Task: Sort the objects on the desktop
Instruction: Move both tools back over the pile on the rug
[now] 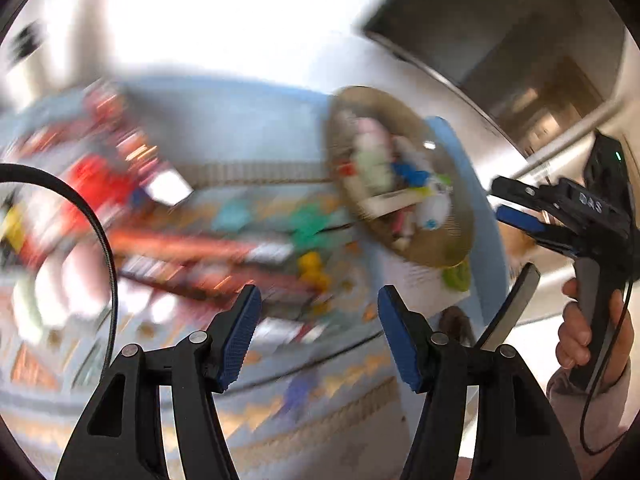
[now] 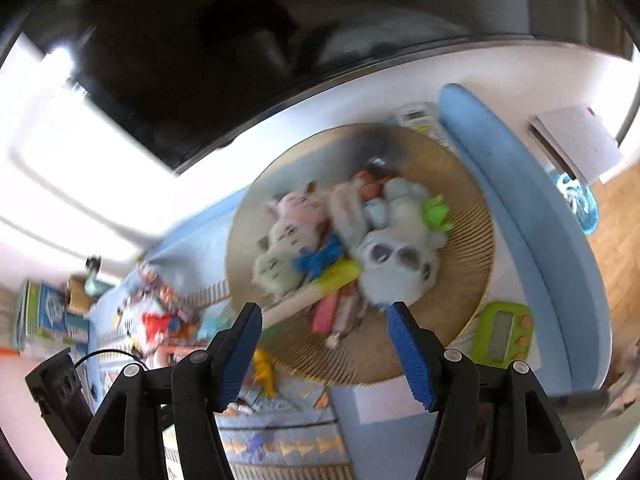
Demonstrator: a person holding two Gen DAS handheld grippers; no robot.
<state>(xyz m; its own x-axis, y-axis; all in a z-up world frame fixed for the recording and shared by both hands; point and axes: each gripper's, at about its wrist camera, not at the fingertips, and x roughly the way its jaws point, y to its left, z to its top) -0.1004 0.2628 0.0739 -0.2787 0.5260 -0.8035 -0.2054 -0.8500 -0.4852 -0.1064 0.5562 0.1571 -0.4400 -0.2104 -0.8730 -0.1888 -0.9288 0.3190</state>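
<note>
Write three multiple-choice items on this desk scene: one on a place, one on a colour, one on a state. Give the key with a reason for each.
1. Where do the plush toys lie?
A. In the round woven tray
B. On the floor
C. On the paper pad

2. What colour is the small timer beside the tray?
A. Red
B. Green
C. Black

3. How does the right hand-held gripper stand?
A. Shut on a plush toy
B. Shut on a pen
C. Open, nothing between its pads

Key: 1 A, the toys are heaped inside the tray's rim. 2 B, its casing is lime green with a grey screen and orange buttons. 3 C, the blue pads stand apart with only the tray showing beyond them.
</note>
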